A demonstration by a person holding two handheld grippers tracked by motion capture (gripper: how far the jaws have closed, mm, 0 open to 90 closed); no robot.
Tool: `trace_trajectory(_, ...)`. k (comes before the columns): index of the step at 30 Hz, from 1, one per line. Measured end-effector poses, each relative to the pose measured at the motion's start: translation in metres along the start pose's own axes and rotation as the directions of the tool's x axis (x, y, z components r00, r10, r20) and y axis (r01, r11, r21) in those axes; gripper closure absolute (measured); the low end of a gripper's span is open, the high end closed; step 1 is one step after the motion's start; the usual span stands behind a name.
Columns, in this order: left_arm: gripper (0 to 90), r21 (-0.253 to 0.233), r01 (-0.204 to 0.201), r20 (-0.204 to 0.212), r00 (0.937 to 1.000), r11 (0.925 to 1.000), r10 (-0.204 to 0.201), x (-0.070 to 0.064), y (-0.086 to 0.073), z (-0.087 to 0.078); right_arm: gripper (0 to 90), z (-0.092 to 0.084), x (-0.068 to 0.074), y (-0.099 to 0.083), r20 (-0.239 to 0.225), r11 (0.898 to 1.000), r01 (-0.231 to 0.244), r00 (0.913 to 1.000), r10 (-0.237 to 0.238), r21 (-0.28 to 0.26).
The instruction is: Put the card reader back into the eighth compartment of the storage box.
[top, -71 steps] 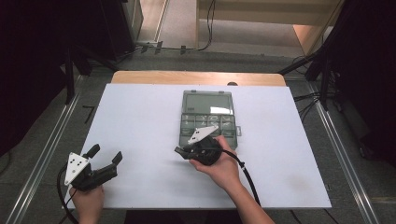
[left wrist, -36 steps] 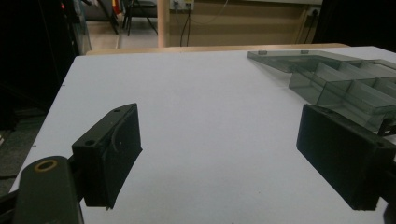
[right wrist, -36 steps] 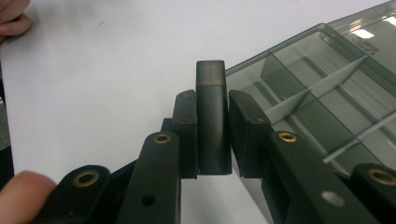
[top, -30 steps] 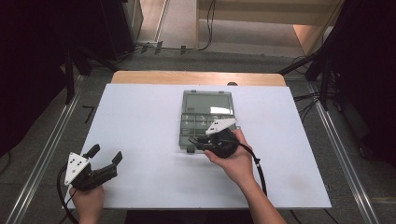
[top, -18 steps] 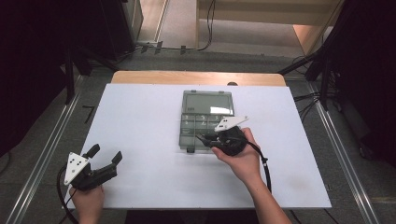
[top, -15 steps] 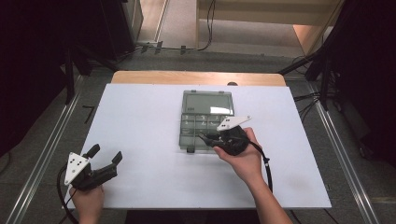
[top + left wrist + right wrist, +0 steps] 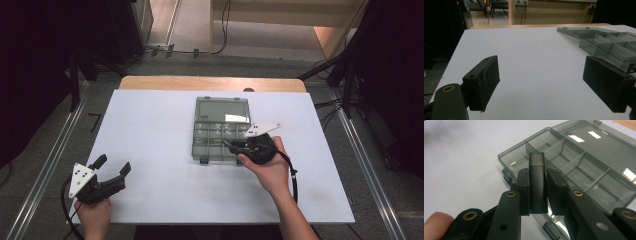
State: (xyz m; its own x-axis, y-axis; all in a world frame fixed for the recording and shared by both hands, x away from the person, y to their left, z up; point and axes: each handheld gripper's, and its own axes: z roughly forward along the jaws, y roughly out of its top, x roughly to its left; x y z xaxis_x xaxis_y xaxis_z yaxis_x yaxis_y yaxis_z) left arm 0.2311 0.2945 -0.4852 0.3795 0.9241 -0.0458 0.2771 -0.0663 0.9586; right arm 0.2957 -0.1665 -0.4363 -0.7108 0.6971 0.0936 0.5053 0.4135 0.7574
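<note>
A smoky grey clear compartment box [image 7: 196, 136] lies open in the middle of the white table, its lid [image 7: 222, 110] folded flat toward the far side. My right gripper [image 7: 231, 146] is over the box's near right corner, pointing left. In the right gripper view the right gripper [image 7: 537, 188] is shut on a dark flat divider piece [image 7: 537, 162], held upright above the box's compartments [image 7: 574, 170]. My left gripper [image 7: 113, 165] rests near the table's front left corner. Its jaws stand wide apart in the left gripper view, the left gripper [image 7: 544, 80] holding nothing, with the box [image 7: 609, 42] off to the right.
The white table top [image 7: 150, 125] has bare room left of the box and along the front. A wooden edge [image 7: 210, 82] runs along its far side. Metal rails [image 7: 45, 170] flank the table, and cables lie on the floor beyond.
My right gripper has moved rightward along the box's near edge, from its left half to its right corner, still shut on the dark piece. The left gripper has stayed put.
</note>
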Motion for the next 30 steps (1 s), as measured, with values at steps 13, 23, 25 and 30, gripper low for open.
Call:
trace_trajectory(13,14.2,0.001,0.000,-0.001,1.0000,1.0000,0.000,0.000,0.000,0.000,71.5,-0.007,-0.017,-0.013,0.046,0.998,-0.058,0.9972,0.059,-0.014)
trace_trajectory(23,14.2,0.000,0.000,-0.002,1.0000,1.0000,0.000,0.000,0.000,0.000,71.4,-0.008,-0.027,-0.023,0.082,0.995,-0.099,0.9916,0.100,-0.017)
trace_trajectory(25,14.2,0.001,-0.001,-0.001,1.0000,1.0000,0.001,0.000,0.000,0.000,71.5,-0.008,-0.029,-0.025,0.087,0.994,-0.112,0.9897,0.113,-0.019)
trace_trajectory(30,14.1,0.001,-0.001,-0.001,1.0000,1.0000,0.001,0.000,0.000,0.000,71.3,-0.006,-0.034,-0.030,0.105,0.992,-0.129,0.9860,0.130,-0.013)
